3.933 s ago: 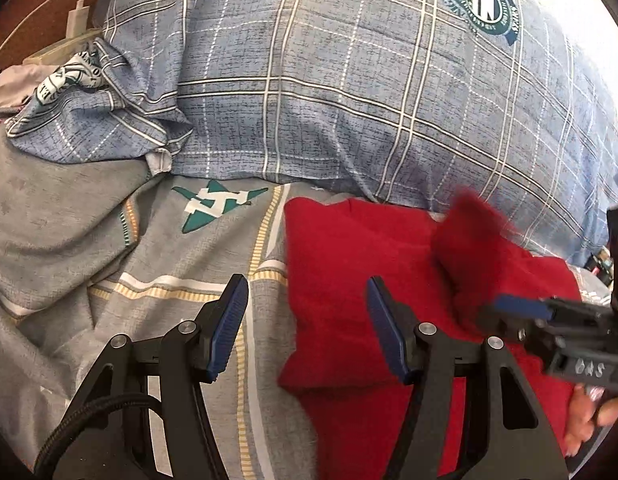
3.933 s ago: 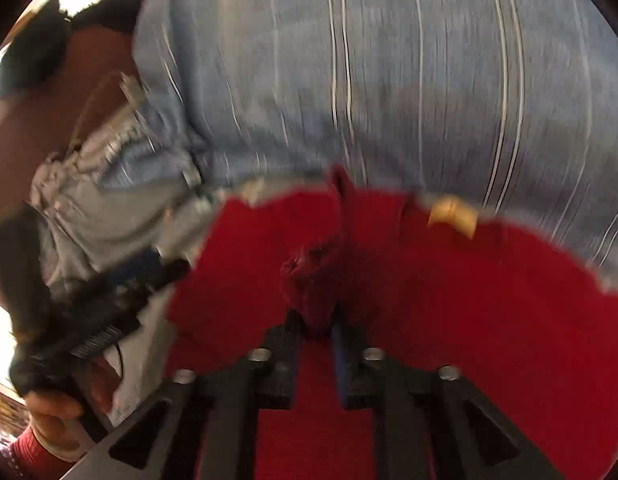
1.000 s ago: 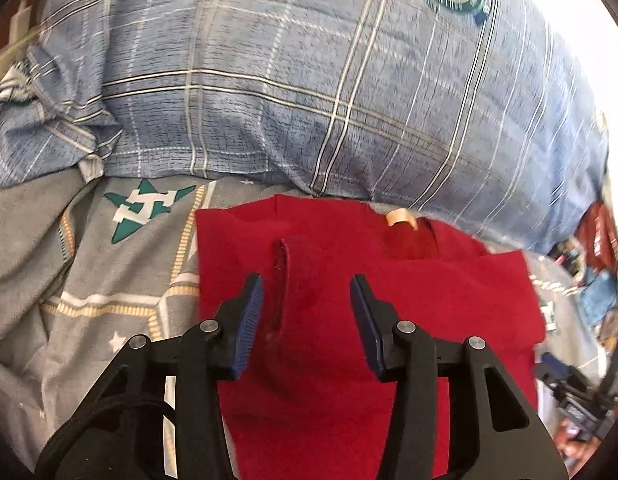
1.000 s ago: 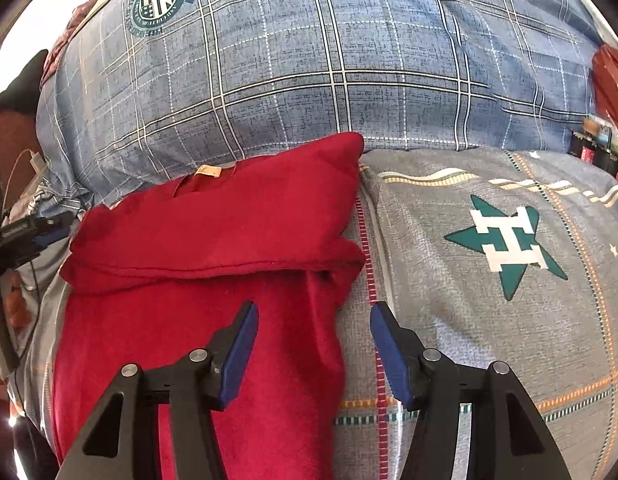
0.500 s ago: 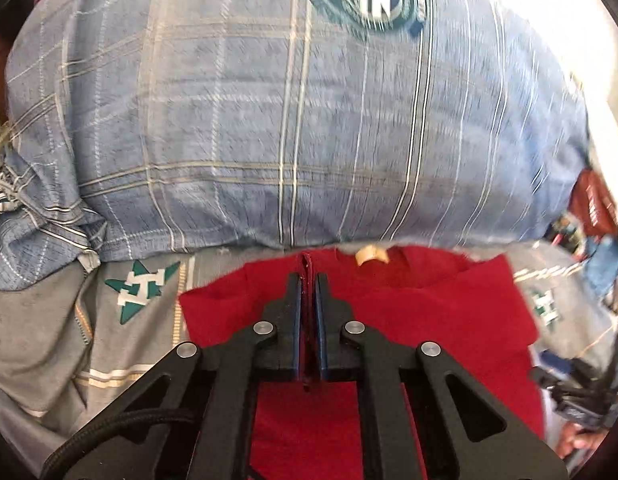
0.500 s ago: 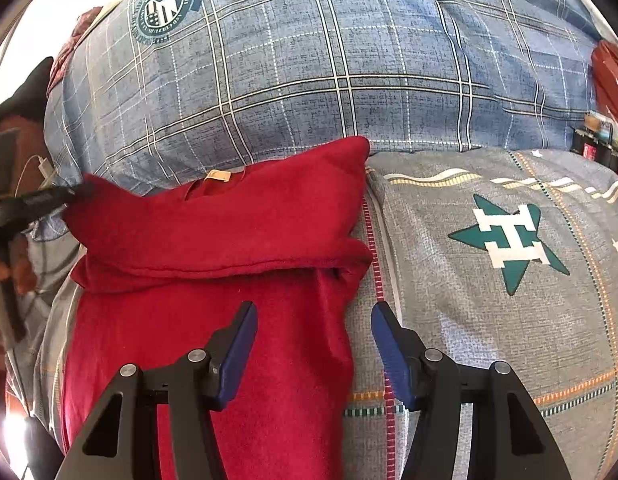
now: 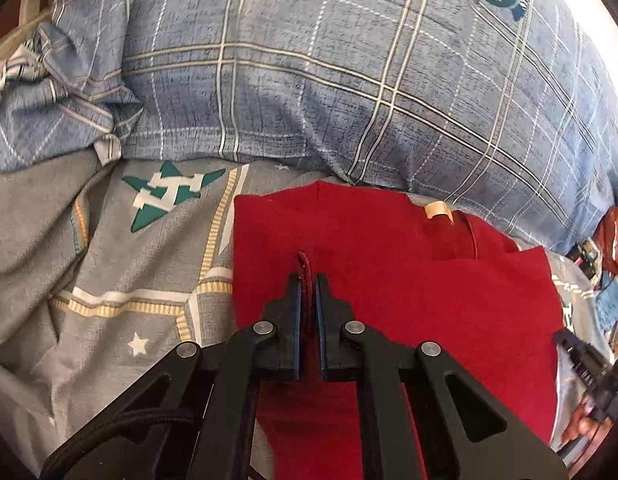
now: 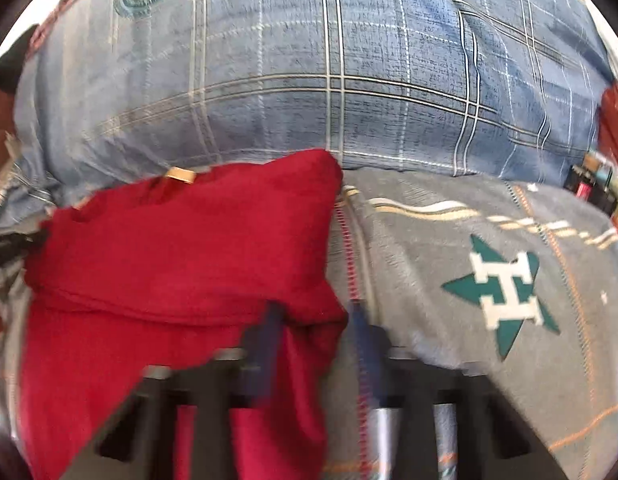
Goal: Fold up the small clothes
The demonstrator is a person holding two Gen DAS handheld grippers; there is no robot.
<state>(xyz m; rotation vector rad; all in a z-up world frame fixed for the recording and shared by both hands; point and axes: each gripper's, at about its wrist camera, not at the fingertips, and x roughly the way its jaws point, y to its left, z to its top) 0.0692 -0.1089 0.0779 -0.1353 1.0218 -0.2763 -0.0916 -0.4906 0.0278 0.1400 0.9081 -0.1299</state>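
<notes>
A small red shirt [image 7: 409, 280] lies on the grey bedsheet, its tan neck label [image 7: 437, 211] toward the blue plaid pillow. My left gripper [image 7: 307, 280] is shut on a raised pinch of the red shirt near its left side. In the right wrist view the red shirt [image 8: 189, 248] is folded over at the top. My right gripper [image 8: 317, 320] is open and blurred, with its fingers straddling the shirt's right edge at the fold.
A big blue plaid pillow [image 7: 349, 72] runs across the back. The grey bedsheet [image 7: 129, 260] with green star logos lies left and right of the shirt. The other gripper [image 7: 589, 364] shows at the right edge of the left view. Clutter sits at far right [image 8: 593, 184].
My left gripper stays shut on the shirt pinch and has dropped back toward the bed. My right gripper has moved forward over the shirt's right edge and its jaws have narrowed.
</notes>
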